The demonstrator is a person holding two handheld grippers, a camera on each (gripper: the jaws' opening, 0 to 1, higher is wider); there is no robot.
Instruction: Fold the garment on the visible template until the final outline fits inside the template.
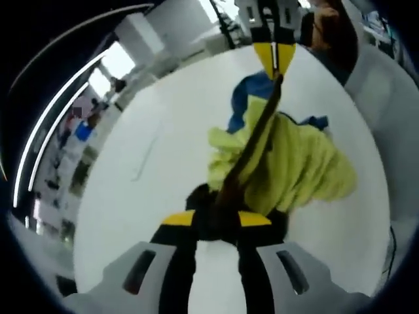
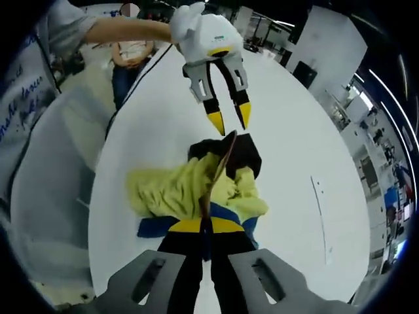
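Note:
A crumpled garment [image 1: 294,163], yellow-green with blue and black parts, lies on the white table [image 1: 157,118]. A brown edge of it [image 1: 252,144] rises as a ridge running from one gripper to the other. My left gripper [image 1: 216,219] is open, with the black end of the garment [image 2: 242,154] right at its tips; it also comes into the right gripper view from the top as the left gripper [image 2: 230,123]. My right gripper [image 2: 206,226] is shut on the garment's blue and yellow end [image 2: 170,190], and appears far off as the right gripper [image 1: 275,57].
A faint thin line [image 2: 319,196] marks the table [image 2: 294,131] beside the garment. A person's arm [image 2: 118,29] holds the left gripper, and another person [image 2: 131,62] stands behind the table edge. Office furniture surrounds the table.

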